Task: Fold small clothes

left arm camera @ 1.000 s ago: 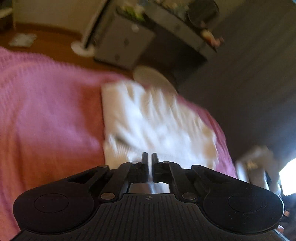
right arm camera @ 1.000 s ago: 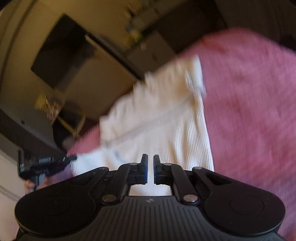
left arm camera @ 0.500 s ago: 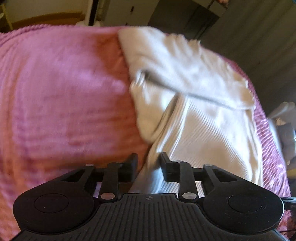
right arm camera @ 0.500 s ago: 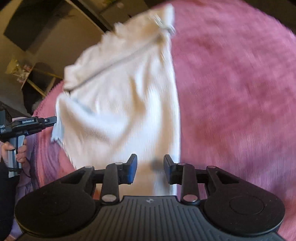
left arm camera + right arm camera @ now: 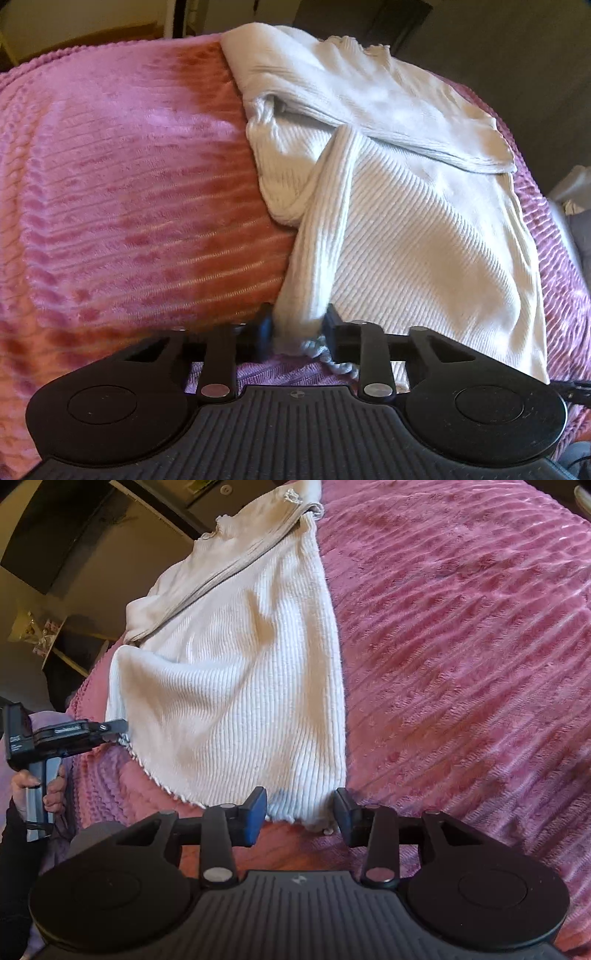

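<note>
At the bottom centre of the right wrist view, the right gripper (image 5: 300, 808) has its jaws spread. They have just been opening. The near hem of the white ribbed knit garment (image 5: 236, 686) lies in the gap, and neither pad presses on it.

The left gripper (image 5: 299, 328) also stands apart, though its jaws have just narrowed a little. A bunched roll of the garment's edge fills the gap. I read that as loose cloth rather than a pinch, but it's close.

In the right view the left gripper shows at mid left, its tip at the hem's other corner, with a person's hand (image 5: 37, 786) on its handle.

The garment lies flat on the pink ribbed plush blanket (image 5: 461, 646). Its long axis runs from the claws up toward the top of the frame. The top part is already folded across as a band.

Key relation: both claws sit on the near hem, one at each corner, with the cloth straight ahead of them. Neither is nearer. My guess is the next fold carries the hem away up that axis.
</note>
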`<state>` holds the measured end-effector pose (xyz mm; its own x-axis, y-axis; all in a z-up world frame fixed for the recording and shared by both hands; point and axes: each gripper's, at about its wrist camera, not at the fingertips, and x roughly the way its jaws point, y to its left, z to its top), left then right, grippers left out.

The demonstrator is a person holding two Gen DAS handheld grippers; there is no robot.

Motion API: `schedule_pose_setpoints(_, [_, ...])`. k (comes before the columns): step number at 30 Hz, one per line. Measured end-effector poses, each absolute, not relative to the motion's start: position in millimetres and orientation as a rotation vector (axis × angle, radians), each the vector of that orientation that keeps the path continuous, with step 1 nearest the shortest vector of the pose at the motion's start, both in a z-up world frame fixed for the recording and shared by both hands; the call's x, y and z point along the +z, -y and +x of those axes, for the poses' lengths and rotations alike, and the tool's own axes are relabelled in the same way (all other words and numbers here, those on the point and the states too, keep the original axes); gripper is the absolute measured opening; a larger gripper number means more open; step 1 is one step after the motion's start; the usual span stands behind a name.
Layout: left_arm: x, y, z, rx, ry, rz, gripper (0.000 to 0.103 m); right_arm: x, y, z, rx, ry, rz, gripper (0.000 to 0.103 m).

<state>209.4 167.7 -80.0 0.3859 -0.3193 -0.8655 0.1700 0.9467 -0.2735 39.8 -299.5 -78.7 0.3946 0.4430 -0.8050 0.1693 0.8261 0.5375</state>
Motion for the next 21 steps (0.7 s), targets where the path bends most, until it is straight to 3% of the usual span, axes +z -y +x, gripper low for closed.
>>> schedule_pose_setpoints(2, [-78.8,-169.1,210.2,-0.32,-1.139,-0.156,0.019,-80.3,297.1,43.4,0.188,-1.174,0.597,0.034])
schedule_pose_setpoints(4, [-75.5,-172.0,210.5,-0.329,-1.141,-0.169,0.015,-83.3,298.9,48.3,0.193,-1.188,0.621,0.014])
schedule_pose_setpoints(5, [-73.6,-171.9,212.1,-0.337,-1.14,-0.18,0.014,-84.6,300.3,50.5,0.199,-1.194,0.645,0.011])
schedule_pose_setpoints(15, [-21.2,-195.8,232.5,-0.395,-1.005,-0.467,0.011,-44.5,307.6,86.2,0.284,-1.027,0.759,0.005])
schedule_pose_setpoints(21, [20.0,-202.8,275.5,-0.286,-0.847,-0.505,0.01,4.8,323.1,151.8,0.24,-0.778,0.684,0.001])
